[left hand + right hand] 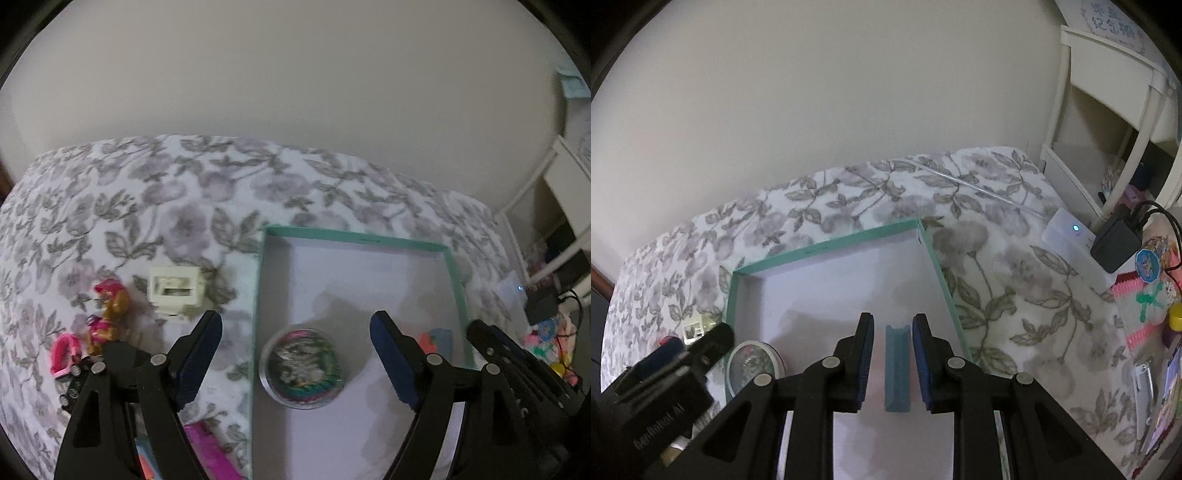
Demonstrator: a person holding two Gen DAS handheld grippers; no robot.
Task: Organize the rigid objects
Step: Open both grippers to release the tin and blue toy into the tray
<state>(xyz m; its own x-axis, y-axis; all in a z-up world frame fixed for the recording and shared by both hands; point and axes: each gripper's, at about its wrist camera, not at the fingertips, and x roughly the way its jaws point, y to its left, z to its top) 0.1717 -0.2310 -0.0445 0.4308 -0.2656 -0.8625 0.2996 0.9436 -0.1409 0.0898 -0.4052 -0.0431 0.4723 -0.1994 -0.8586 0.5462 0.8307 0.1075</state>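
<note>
A shallow cardboard tray with a teal rim and smooth white floor lies on the floral-print bedspread. Inside its near left corner sits a round clear-lidded tin of colourful bits. The left gripper hangs over that tin, jaws spread wide, holding nothing. The right gripper hovers above the tray's near right side, jaws narrowed around a matte teal block, though only the right pad appears to touch it. Left of the tray rest a cream plastic box and a glossy pink-and-brown toy figure. Lettering on the left gripper's body is too blurred to read.

We see bare floor across the far half of the teal box; the round tin blocks its near-left corner.
</note>
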